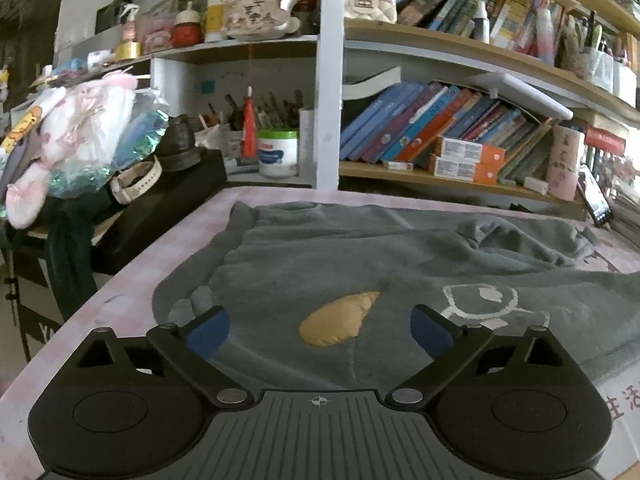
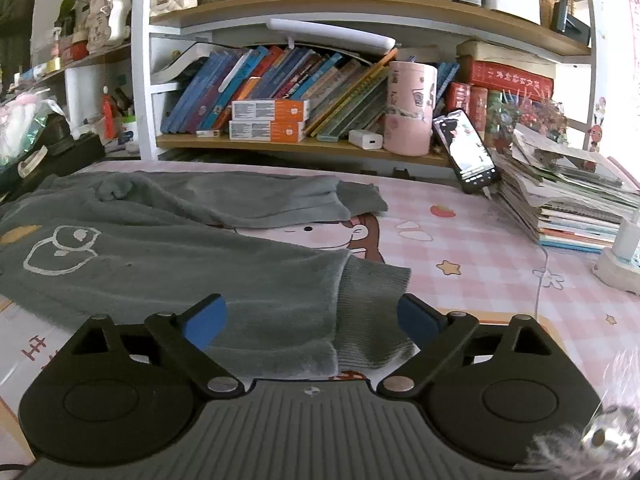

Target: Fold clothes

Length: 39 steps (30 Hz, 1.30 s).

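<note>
Pink checked table [image 2: 480,240]: grey sweatshirt [image 2: 180,264] lying crosswise, cuff [image 2: 372,300] rightward; both grippers' fingers [image 1: 210,332] wide apart, empty.

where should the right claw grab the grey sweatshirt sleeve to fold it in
Probably the ribbed cuff of the near sleeve on the grey sweatshirt. It lies flat on the table, its end edge free, right between the open right claw fingers. Come in low from the cuff's near edge and pinch both layers.
</note>
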Tool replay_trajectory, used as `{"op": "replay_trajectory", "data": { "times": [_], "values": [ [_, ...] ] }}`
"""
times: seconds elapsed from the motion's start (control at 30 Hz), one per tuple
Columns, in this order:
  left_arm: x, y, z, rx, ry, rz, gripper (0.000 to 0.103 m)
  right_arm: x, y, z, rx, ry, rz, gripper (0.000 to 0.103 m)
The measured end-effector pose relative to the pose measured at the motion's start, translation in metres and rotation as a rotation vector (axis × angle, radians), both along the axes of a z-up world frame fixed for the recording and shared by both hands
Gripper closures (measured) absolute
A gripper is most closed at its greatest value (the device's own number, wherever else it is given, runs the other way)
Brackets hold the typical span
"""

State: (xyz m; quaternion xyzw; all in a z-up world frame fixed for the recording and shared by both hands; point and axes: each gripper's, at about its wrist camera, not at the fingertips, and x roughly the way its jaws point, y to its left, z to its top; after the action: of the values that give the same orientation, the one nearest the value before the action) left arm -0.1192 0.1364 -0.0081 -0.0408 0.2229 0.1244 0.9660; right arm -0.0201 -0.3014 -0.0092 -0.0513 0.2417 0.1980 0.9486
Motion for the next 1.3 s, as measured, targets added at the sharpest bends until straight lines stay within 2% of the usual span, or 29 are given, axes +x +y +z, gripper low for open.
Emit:
{"op": "replay_trajectory", "data": {
  "times": [0.77, 1.3],
  "values": [
    [0.012, -0.012, -0.007, 0.025, 0.032, -0.052, 0.002, 0.008, 0.021, -0.006, -0.015, 0.030, 0.057, 0.007],
    [0.029, -0.028, 0.000, 0.094, 0.014, -0.140, 0.002, 0.027, 0.036, -0.005, -0.013, 0.056, 0.108, 0.006]
  ]
}}
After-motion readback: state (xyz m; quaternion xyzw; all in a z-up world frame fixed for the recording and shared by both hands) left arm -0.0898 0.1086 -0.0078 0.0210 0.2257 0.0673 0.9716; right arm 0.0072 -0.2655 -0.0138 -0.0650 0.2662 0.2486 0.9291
